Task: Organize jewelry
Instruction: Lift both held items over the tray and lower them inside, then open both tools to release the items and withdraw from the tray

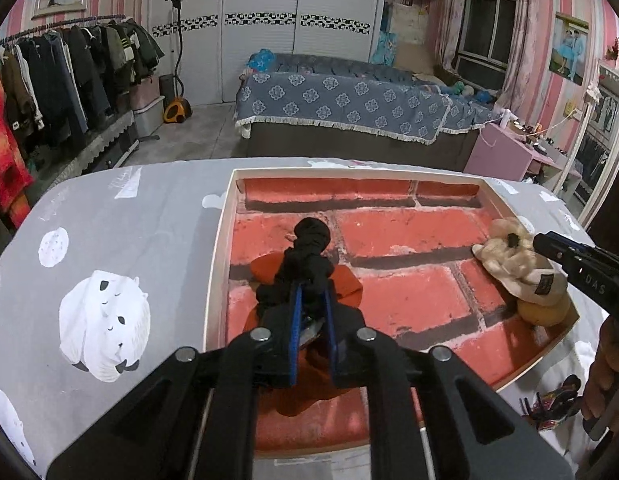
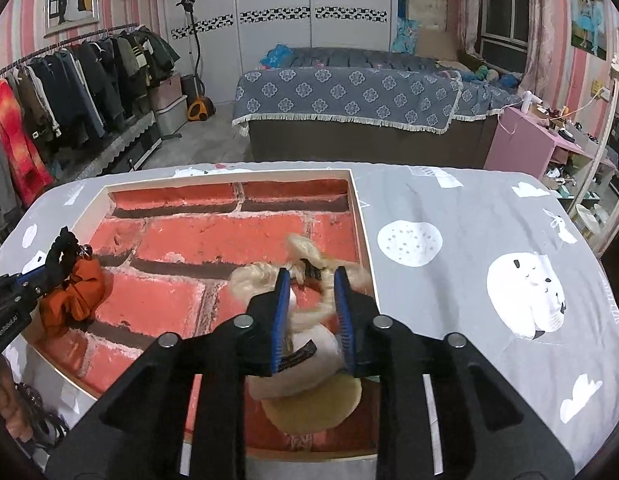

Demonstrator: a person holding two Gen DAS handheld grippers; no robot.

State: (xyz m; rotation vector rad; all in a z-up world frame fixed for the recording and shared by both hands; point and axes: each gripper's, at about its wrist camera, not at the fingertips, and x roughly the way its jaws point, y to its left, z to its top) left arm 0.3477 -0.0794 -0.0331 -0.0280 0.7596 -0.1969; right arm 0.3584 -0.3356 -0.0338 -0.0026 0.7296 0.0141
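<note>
My left gripper (image 1: 311,300) pinches a black scrunchie (image 1: 309,258) over an orange scrunchie (image 1: 345,284), half hidden, in the brick-print tray (image 1: 219,240). My right gripper (image 2: 311,280) stands spread around a blurred cream scrunchie (image 2: 253,282).

tray (image 1: 219,240) on table (image 1: 129,248) | scrunchie pile (image 1: 309,276) in tray left | fluffy pile (image 1: 521,272) in tray right | bed (image 1: 341,108) behind table

Table (image 1: 109,208) under grey animal-print cloth; brick-lined tray (image 1: 219,236) on it, hair clips (image 1: 549,404) beside tray.
</note>
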